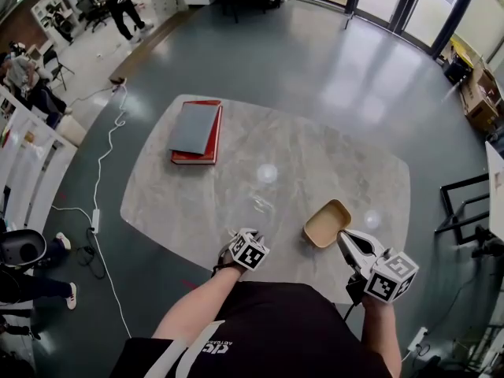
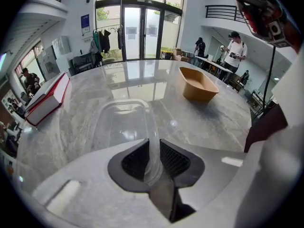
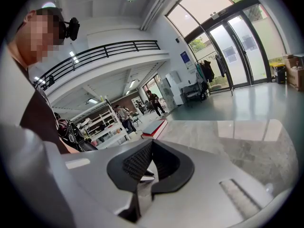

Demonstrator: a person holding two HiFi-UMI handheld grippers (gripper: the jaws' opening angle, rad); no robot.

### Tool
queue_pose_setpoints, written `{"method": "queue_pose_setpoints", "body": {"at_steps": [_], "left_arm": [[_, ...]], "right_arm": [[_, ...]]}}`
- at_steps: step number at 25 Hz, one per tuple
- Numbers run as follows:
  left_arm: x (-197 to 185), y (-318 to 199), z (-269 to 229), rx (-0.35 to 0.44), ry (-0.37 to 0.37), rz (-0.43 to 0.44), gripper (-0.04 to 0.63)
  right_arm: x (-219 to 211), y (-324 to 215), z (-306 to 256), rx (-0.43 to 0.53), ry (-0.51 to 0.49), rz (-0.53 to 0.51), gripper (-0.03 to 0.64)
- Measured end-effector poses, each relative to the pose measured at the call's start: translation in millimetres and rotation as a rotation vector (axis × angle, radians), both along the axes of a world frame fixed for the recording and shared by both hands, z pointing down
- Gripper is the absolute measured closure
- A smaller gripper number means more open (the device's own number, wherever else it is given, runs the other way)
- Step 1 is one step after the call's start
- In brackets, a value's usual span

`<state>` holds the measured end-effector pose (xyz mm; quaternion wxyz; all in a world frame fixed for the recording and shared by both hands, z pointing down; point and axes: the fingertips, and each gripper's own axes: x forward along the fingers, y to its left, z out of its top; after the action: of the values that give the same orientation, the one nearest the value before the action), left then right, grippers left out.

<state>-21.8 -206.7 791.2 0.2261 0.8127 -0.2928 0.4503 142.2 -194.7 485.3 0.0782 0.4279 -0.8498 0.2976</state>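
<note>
left gripper (image 2: 153, 152) pinches its jaws tight on the near rim of a clear plastic tub (image 2: 121, 122), thin-walled with rounded corners, sitting on the veined grey marble table (image 1: 315, 160). right gripper (image 3: 151, 161) is closed and empty, just beside a tan paper bowl (image 1: 327, 223). stacked books (image 1: 195, 132) lie well apart, at the table's far side.

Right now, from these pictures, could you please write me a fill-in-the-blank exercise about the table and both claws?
The left claw grips the clear container by its ___.
The right claw holds ___.
A flat grey item lies on the ___ book.
The tan bowl stands nearer the ___ claw.
Missing words: rim; nothing; red; right.
</note>
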Motion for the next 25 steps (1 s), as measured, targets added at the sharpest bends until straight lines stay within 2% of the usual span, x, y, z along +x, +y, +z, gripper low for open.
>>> {"method": "queue_pose_setpoints", "body": {"at_steps": [3,8,15,19,25], "left_arm": [[4.2,3.0,-6.2,-0.011,0.035,0.002,0.526],[4.4,-7.7,-35.1,0.036,0.080,-0.011,0.528],[7.1,-26.9,-103.4,0.120,0.173,-0.026,0.528],[16.1,-32.7,-144.7,0.189,0.253,-0.018,0.528],[12.9,-35.7,-188.9,0.214,0.307,-0.050,0.526]], "right_arm": [[1.7,0.1,-1.3,0.007,-0.003,0.005,0.614],[7.4,0.1,-5.1,0.017,-0.008,0.023,0.614],[7.4,-1.2,-5.4,0.026,-0.033,0.035,0.614],[9.0,0.4,-1.4,0.033,-0.036,0.030,0.614],[9.5,2.1,-0.5,0.032,-0.043,0.034,0.614]]}}
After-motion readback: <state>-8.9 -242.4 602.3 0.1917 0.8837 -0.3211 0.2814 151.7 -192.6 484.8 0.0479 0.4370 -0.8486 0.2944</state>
